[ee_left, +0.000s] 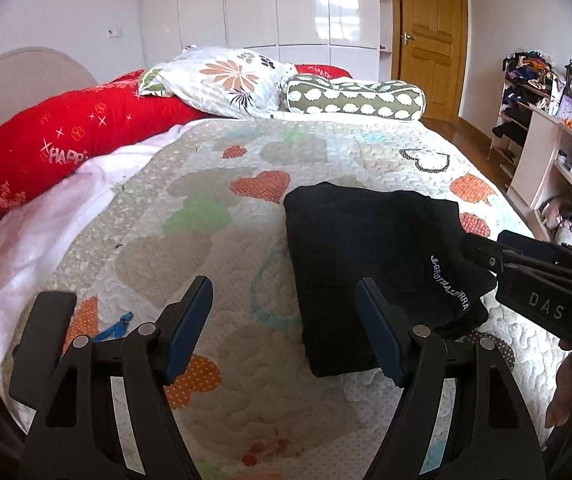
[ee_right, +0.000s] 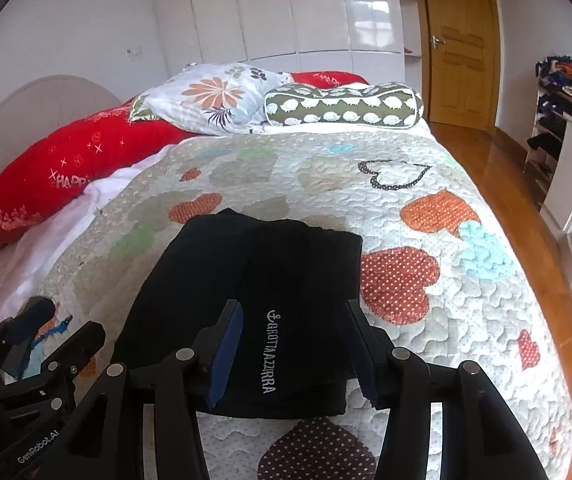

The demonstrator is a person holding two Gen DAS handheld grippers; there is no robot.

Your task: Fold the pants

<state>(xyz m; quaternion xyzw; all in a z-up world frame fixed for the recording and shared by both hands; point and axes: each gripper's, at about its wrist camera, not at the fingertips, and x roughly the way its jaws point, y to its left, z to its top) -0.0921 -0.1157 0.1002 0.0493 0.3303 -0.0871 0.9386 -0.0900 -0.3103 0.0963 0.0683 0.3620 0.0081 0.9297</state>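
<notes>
Black pants folded on quilt; left gripper, right gripper jaws wide, empty. Advice: square edges, press flat.

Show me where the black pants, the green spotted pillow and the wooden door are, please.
black pants [ee_right: 270, 280]: right wrist view, middle of the folded cloth.
green spotted pillow [ee_right: 342, 110]: right wrist view, centre of the bolster.
wooden door [ee_left: 432, 40]: left wrist view, middle panel.
</notes>
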